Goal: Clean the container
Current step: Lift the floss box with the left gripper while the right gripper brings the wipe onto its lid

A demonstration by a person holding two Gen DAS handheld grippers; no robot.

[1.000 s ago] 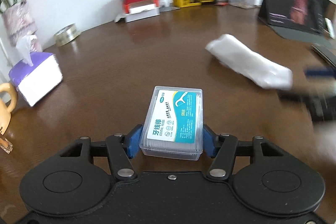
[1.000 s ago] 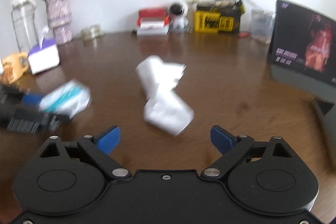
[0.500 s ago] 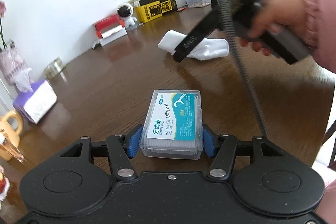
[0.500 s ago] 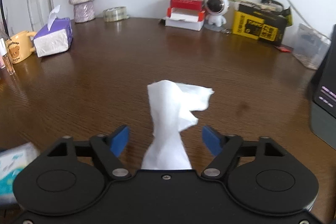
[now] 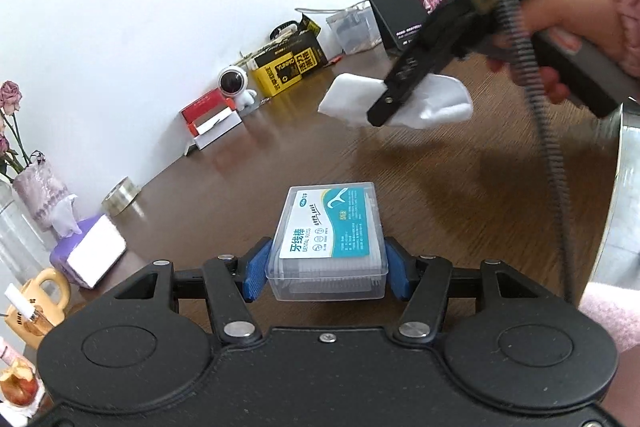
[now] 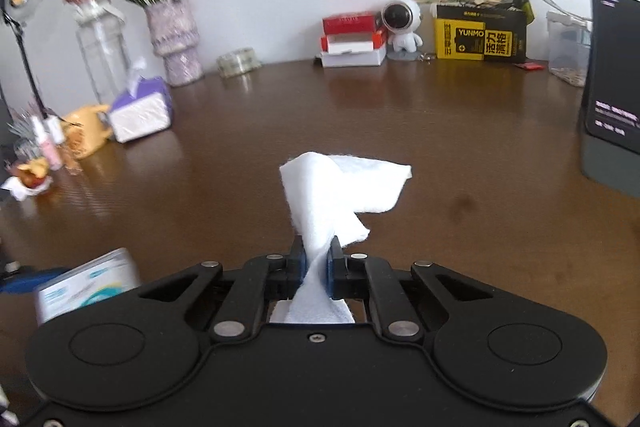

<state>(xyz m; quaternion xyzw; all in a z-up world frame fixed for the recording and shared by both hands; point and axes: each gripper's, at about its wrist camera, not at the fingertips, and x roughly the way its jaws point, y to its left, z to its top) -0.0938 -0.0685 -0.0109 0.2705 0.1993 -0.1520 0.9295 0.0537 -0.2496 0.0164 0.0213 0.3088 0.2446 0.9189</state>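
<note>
A clear plastic floss-pick container [image 5: 332,227] with a teal and white label sits crosswise in my left gripper [image 5: 327,269], whose blue pads [image 5: 256,269] press both its short sides, held above the brown table [image 5: 240,187]. The container shows blurred at the lower left of the right wrist view [image 6: 88,287]. My right gripper [image 6: 316,265] is closing its jaws tight on a white tissue [image 6: 340,183]; the pads pinch its twisted middle. In the left wrist view a hand [image 5: 560,11] holds that gripper with the tissue [image 5: 440,99] up at the right.
A purple tissue box [image 6: 140,111], yellow mug [image 6: 86,137], vase of flowers [image 6: 176,39] and clear bottle stand at the left. Along the back wall are a tape roll [image 6: 238,61], red-white box [image 6: 352,41], astronaut figure, yellow-black box [image 6: 480,35]. A dark tablet [image 6: 612,75] stands right.
The right gripper went from wide open over the lying tissue to shut on it and lifted it off the table. The left gripper with the container swung and rolled, so the table now looks tilted.
</note>
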